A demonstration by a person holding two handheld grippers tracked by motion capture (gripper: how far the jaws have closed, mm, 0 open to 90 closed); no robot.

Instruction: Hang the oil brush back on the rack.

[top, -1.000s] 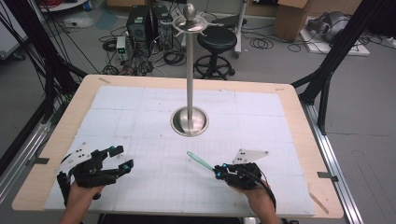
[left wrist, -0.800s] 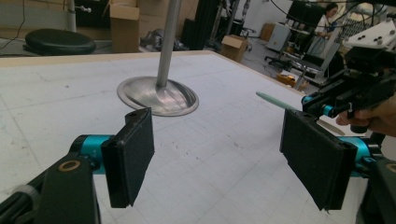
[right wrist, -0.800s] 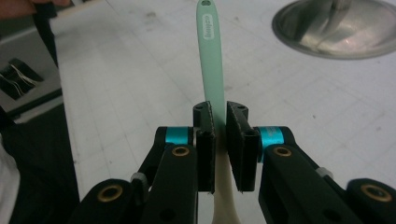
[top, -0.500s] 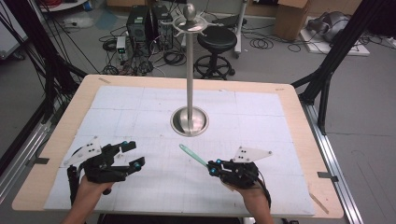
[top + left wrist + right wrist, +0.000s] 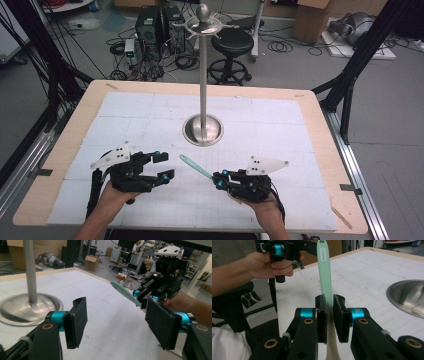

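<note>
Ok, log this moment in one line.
right hand-held gripper: shut on green handle | left hand-held gripper: open, closing, nothing between | stand: mid-table

The left gripper (image 5: 115, 322) holds its jaws apart, having just been closing, with nothing between them. Past them the right gripper (image 5: 160, 287) clamps a mint-green handle (image 5: 125, 293), perhaps a toothbrush. The metal stand's base (image 5: 27, 308) sits toward the worktop's (image 5: 105, 300) far edge.

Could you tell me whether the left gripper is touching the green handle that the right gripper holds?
Apart. The left gripper view shows the left gripper's fingers open on bare table, with the green handle beyond them in the right gripper.
</note>
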